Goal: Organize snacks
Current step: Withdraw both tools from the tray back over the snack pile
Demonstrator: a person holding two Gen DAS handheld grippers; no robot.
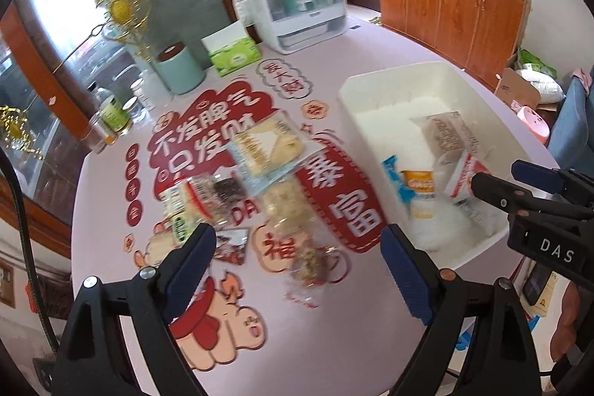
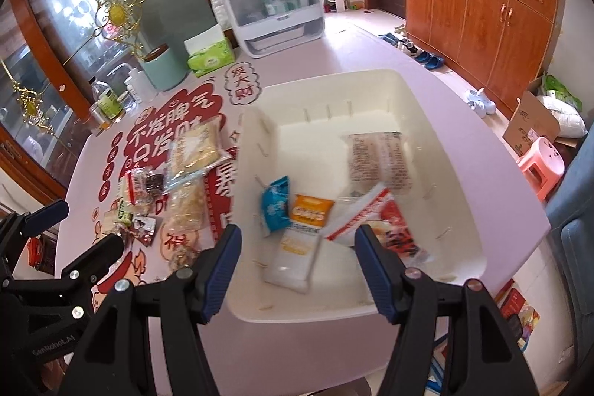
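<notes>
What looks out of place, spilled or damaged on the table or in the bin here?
Nothing looks spilled or damaged. The white bin holds a few packets lying loose at mixed angles, and a cluster of snack packets lies overlapping on the table beside it, not yet sorted. That is the only disorder. Both tongs are empty.

Left gripper (image 1: 297,247): jaws spread wide, nothing between the blue pads (image 1: 406,273), pointing steeply down and forward toward 12 o'clock. Right gripper (image 2: 295,258): jaws parted at a middling gap, empty, angled down likewise. Seen from the left wrist, right gripper's black fingers (image 1: 519,188) enter at 3 o'clock; from the right wrist, left gripper's fingers (image 2: 67,232) enter at 9 o'clock. Side by side, apart.
</notes>
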